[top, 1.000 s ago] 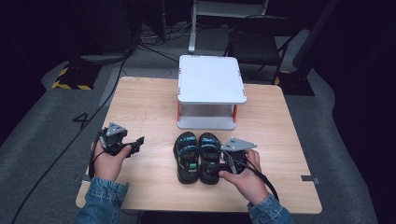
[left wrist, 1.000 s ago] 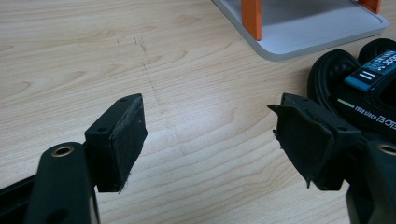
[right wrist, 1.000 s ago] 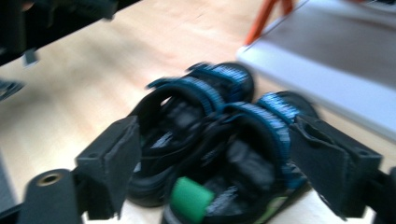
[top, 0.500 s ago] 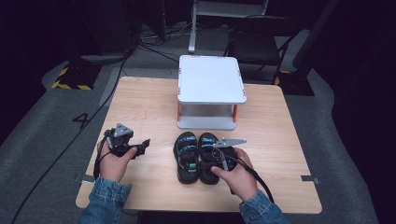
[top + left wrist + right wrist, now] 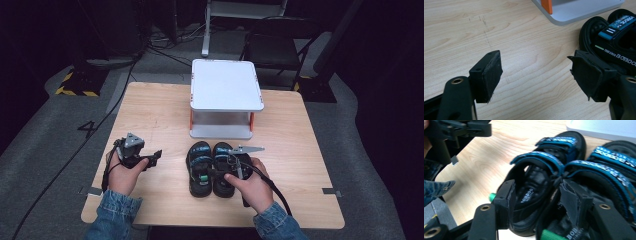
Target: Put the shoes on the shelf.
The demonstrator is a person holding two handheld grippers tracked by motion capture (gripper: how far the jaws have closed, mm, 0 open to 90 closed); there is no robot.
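Two black sandals with blue straps lie side by side on the wooden table (image 5: 155,110), toes toward the white stand. My right gripper (image 5: 537,195) reaches in from the right at their heels (image 5: 212,174). Its jaws have just been closing, and its pads now press on both sides of the left sandal's (image 5: 536,177) (image 5: 200,167) heel. The right sandal (image 5: 609,170) (image 5: 223,157) lies against it. My left gripper (image 5: 154,157) (image 5: 536,72) is open, low over bare wood to the left of the sandals, with nothing between its pads. A sandal (image 5: 614,37) lies just beyond its right jaw.
A white two-level stand (image 5: 225,87) with orange posts sits at the table's far middle, just behind the sandals. Bare wood lies left and right of the sandals. A black chair (image 5: 272,50) and cables are on the floor beyond the table.
The right gripper has slid a little left onto the sandals' heels and its jaws have narrowed around the left sandal. The left gripper has barely shifted.
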